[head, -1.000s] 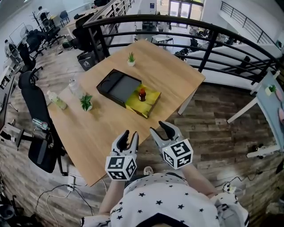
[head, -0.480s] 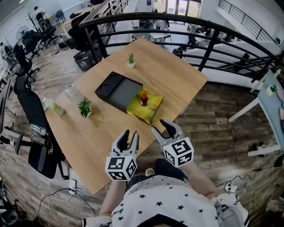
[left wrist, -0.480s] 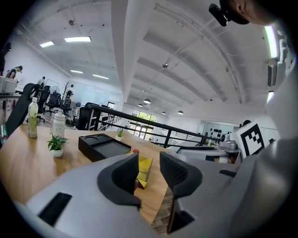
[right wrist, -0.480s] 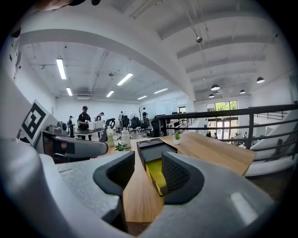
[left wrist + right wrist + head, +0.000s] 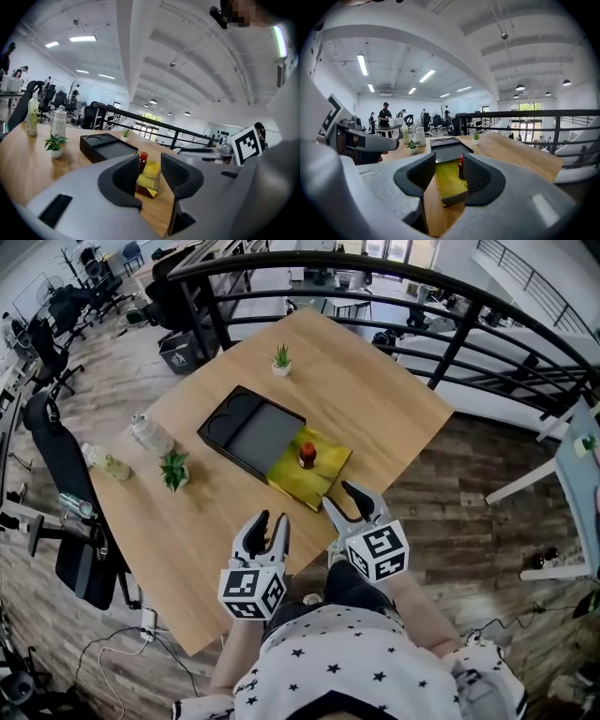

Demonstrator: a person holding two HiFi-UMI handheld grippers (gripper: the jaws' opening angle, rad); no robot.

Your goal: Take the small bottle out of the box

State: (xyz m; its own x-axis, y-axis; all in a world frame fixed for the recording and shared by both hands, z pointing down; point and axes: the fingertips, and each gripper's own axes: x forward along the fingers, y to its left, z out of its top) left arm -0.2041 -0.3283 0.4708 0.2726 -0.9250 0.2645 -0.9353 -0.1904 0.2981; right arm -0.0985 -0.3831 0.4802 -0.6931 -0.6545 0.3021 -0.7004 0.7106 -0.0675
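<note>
Setting: a pale wooden table [image 5: 394,399] is standing in an open-plan office, beside a black railing [image 5: 450,301], seen from above.
Box: a black box [image 5: 246,427] is lying near the table's middle, its yellow-lined part [image 5: 326,476] facing the person.
Small bottle: the small bottle [image 5: 307,455], dark with a red cap, is standing upright inside the yellow part, at the end next to the black section.
Left gripper: the left gripper [image 5: 267,521] is hovering over the table's near side, jaws apart and gripping nothing.
Right gripper: the right gripper [image 5: 341,500] is hovering just short of the box, jaws likewise apart and empty.
Step in hand: this is probably the approach, as neither claw is touching anything.
Doing it well: the right gripper looks better placed. It should be straddling the bottle's body below the cap, closing gently, then lifting straight up clear of the yellow wall.
Head view only: it is showing the layout, with two potted plants [image 5: 174,470] and two drink bottles [image 5: 150,434] well apart from the box.
Gripper views only: they are showing the bottle side-on, and the right gripper view is placing it against the right-hand jaw, not centred.
</note>
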